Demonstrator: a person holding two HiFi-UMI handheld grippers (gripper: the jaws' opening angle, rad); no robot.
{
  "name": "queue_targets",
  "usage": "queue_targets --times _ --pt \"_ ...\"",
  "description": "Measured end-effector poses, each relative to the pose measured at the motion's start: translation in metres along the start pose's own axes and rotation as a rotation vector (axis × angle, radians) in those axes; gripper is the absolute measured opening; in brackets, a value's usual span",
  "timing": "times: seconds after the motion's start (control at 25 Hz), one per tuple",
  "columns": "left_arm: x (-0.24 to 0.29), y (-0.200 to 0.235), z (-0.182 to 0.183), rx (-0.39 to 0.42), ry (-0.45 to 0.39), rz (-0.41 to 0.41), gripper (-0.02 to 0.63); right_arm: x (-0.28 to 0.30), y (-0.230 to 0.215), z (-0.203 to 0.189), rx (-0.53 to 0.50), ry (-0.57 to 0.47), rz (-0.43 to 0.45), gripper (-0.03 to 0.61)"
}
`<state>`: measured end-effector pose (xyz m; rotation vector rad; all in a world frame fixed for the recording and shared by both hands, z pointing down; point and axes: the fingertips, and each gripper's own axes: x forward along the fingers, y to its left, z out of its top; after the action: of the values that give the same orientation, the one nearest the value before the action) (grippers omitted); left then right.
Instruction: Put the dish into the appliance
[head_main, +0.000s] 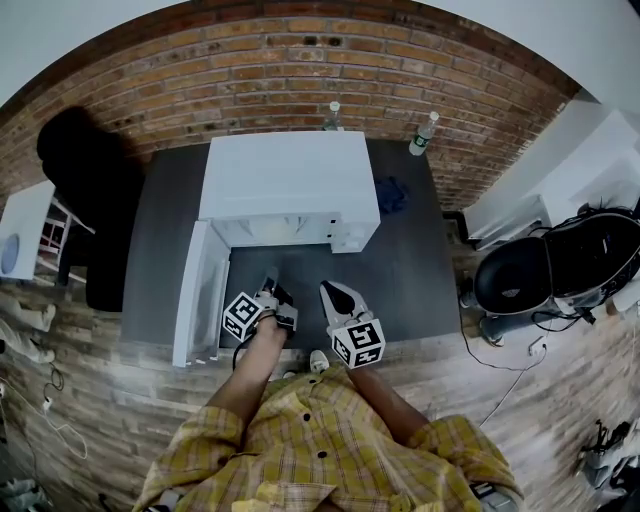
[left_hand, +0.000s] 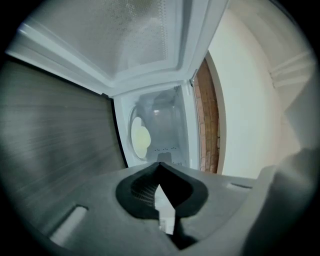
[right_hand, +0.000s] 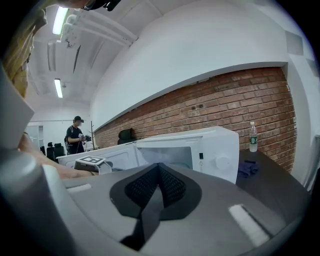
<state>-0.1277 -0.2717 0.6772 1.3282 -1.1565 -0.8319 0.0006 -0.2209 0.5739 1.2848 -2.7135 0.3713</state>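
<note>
Left gripper view, dish (left_hand: 140, 139) inside appliance (left_hand: 169, 119)

Microwave (head_main: 288, 180) cavity hidden beneath its top, pale dish (left_hand: 140, 138) blurred inside

Microwave (head_main: 290, 180): smooth white shell, slight gloss; looks like painted metal, can't confirm. Dish (left_hand: 141, 139): pale, smooth. Table (head_main: 410, 270): matt dark grey, fine grain. Wall (head_main: 300, 70): rough brick. Floor (head_main: 90, 330): wood planks. Shirt (head_main: 320, 440): plaid cloth. Left gripper (left_hand: 159, 165), right gripper (right_hand: 159, 166): matt grey plastic, ribbed black pads (right_hand: 172, 187).
</note>
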Motion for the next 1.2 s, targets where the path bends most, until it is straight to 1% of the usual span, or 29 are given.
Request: queue_targets --times 0.12,0.24,0.44,0.56,0.6,0.68,0.84,0.96,1.12,1.2 --pt "-0.01 -0.006 -0.011 0.058 0.044 -0.004 -0.003 -0.002 0.004 -0.002 0.003 -0.001 0.004 0.006" --pt "-0.021 -0.017 -0.017 0.148 0.071 -0.024 -0.005 -0.005 0.006 -0.003 0.01 0.0 0.005 0.006" --pt "-0.037 -0.041 -0.024 0.368 0.118 -0.071 -0.005 -0.007 0.011 -0.003 0.012 0.001 0.022 0.006" --pt "-0.049 -0.049 -0.025 0.55 0.117 -0.038 -0.005 -0.008 0.013 -0.003 0.013 0.0 0.03 0.006" --pt "-0.052 -0.053 -0.026 0.599 0.114 -0.03 -0.005 -0.008 0.013 -0.003 0.015 0.0 0.032 0.006" --pt "-0.058 -0.062 -0.029 0.68 0.115 -0.03 -0.005 -0.008 0.015 -0.004 0.017 0.003 0.034 0.006" --pt "-0.067 -0.08 -0.034 0.844 0.119 -0.057 -0.005 -0.008 0.018 -0.004 0.019 0.002 0.037 0.005" --pt "-0.072 -0.089 -0.037 0.949 0.116 -0.066 -0.005 -0.009 0.018 -0.003 0.017 -0.002 0.035 0.005" --pt "-0.081 -0.101 -0.045 1.109 0.119 -0.093 -0.005 -0.012 0.018 -0.002 0.022 -0.015 0.027 0.005" --pt "-0.084 -0.107 -0.048 1.171 0.12 -0.108 -0.005 -0.014 0.018 0.0 0.026 -0.021 0.021 0.005"
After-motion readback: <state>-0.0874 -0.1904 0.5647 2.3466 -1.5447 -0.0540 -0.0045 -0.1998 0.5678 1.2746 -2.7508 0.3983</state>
